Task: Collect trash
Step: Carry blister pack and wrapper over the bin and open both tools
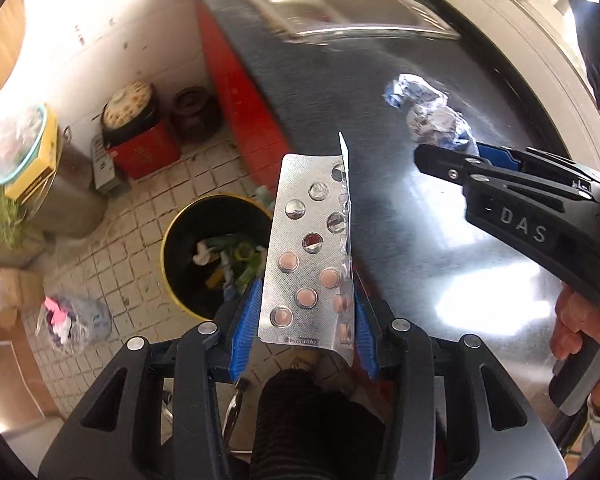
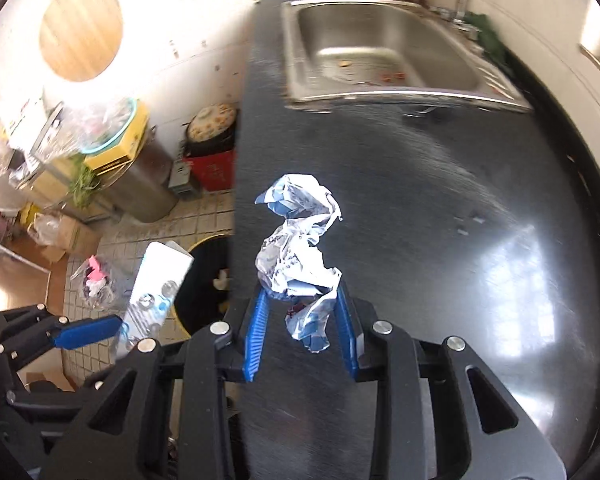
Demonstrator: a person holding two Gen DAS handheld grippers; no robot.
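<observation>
Your left gripper has its jaws closed partway on a silver blister pack, gripping it by its lower edges; the pack stands up out of the jaws toward 12 o'clock, some pockets burst and empty, the lower ones holding pink tablets. In that left view the pack hangs over the edge of the dark table, with the yellow-rimmed black bin on the tiled floor at about 9 o'clock of the pack; trash already lies inside the bin.

Your right gripper has its jaws closed partway on a crumpled white and blue wrapper, which rises from between the blue pads toward 12 o'clock and sits above the table surface; the bin shows at 9 o'clock of the wrapper, beyond the table's edge, partly hidden by the blister pack. Your hand grips the right gripper's handle at 3 o'clock in the left view.

A steel sink is set in the table at 12 o'clock, well apart from both grippers; a red box with a pot on it stands by the wall at 10 o'clock.
</observation>
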